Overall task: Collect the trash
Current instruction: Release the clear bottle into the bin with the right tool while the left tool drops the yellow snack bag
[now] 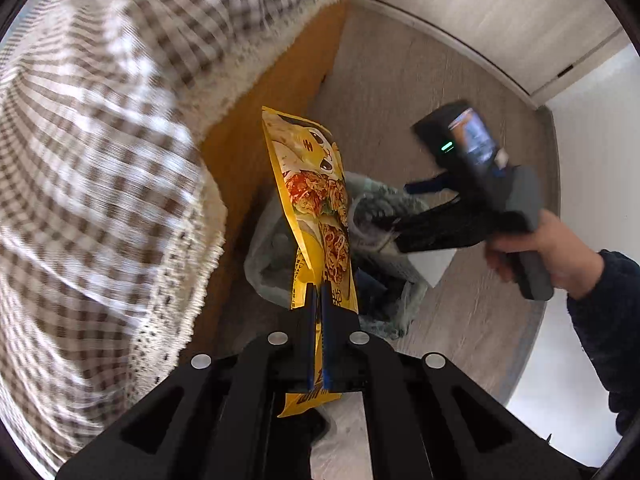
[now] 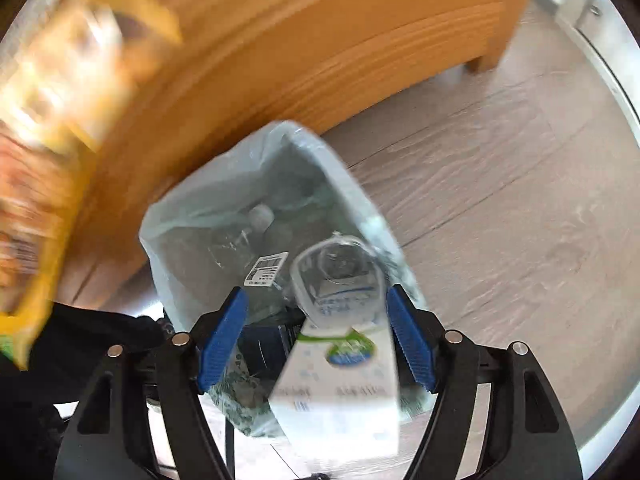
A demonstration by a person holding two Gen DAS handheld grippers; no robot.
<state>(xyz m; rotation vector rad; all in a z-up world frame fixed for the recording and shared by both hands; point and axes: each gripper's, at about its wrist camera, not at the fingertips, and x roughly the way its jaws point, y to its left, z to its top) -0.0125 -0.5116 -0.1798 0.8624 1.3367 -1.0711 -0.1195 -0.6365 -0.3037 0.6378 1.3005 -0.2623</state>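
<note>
My left gripper (image 1: 319,292) is shut on a yellow snack wrapper (image 1: 316,200) and holds it upright above the lined trash bin (image 1: 264,256). The wrapper also shows blurred at the left of the right wrist view (image 2: 48,128). My right gripper (image 2: 316,320) is open over the bin (image 2: 192,216). A clear plastic bottle with a white label (image 2: 340,360) lies between its blue pads (image 2: 222,340), untouched by them, mouth pointing into the bin. In the left wrist view the right gripper (image 1: 384,224) hovers at the bin's rim with the bottle (image 1: 368,220) at its tips.
The bin stands on grey wood floor (image 2: 500,200) against an orange wooden bed frame (image 2: 280,40). A brown checked cloth with a lace edge (image 1: 100,160) hangs at the left. White cabinet doors (image 1: 500,12) line the far wall. Other clear trash lies in the bin.
</note>
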